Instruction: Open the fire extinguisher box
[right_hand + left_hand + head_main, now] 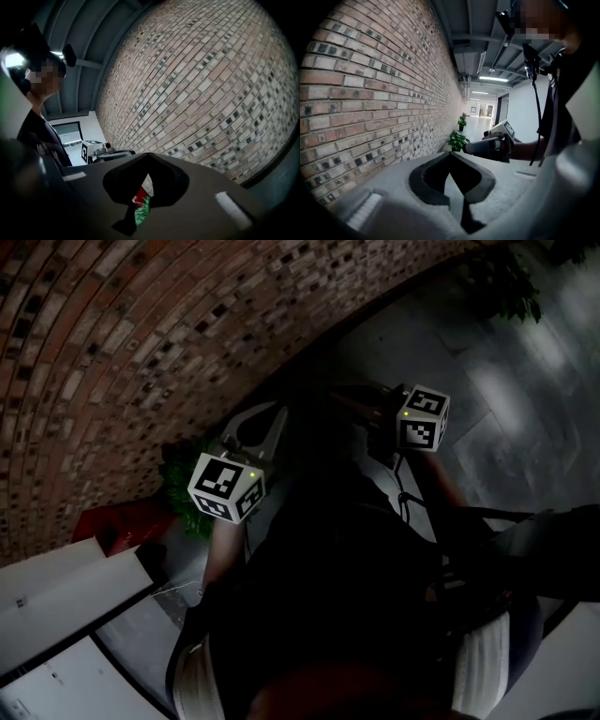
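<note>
Low against the brick wall (pixel 103 362), the red fire extinguisher box (pixel 127 521) sits just beside a green potted plant (pixel 183 488), too dim in the head view to tell how its door stands. The left gripper (pixel 450 157) is held in the air alongside the wall, its jaws closed tip to tip with nothing between them. The right gripper (pixel 149 159) is likewise pinched together and empty, with a sliver of the red box and green leaves showing beyond it below the tips; both tools are well apart from the box.
</note>
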Motion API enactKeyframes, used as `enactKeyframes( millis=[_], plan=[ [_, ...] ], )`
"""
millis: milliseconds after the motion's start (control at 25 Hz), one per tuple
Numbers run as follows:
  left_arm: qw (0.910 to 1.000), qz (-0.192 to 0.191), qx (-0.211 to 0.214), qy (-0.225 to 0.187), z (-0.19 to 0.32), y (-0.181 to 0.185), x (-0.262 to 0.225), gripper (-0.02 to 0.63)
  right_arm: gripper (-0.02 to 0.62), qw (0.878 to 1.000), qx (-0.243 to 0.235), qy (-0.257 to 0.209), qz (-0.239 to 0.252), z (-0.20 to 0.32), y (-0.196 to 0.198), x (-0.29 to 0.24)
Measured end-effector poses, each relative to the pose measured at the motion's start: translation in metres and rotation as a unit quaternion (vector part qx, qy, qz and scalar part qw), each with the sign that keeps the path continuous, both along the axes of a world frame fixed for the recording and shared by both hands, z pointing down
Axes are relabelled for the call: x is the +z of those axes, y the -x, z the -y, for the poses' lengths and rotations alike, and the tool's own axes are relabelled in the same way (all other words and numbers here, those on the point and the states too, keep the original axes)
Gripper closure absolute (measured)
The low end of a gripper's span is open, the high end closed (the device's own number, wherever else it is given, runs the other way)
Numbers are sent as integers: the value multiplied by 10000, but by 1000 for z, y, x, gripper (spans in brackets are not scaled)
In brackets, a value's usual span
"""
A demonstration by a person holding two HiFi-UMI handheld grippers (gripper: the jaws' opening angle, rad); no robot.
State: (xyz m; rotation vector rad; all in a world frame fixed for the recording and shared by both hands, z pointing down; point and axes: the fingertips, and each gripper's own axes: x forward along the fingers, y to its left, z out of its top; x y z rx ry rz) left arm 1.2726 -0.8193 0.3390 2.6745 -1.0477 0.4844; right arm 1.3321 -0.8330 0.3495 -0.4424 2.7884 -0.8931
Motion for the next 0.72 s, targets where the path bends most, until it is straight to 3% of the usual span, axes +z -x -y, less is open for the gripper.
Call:
enactKeyframes(
  millis=[240,400,720],
  plan=[
    [9999,110,89,46,10,-6,5,607,595,9996,208,155,125,9,-13,5],
    [9998,161,124,0,20,1,10,607,595,9997,206,93,-61,18,-10,20],
    [9998,-172,34,-74,53,38,9,607,594,9992,298,225,-107,47,25,2]
  ],
)
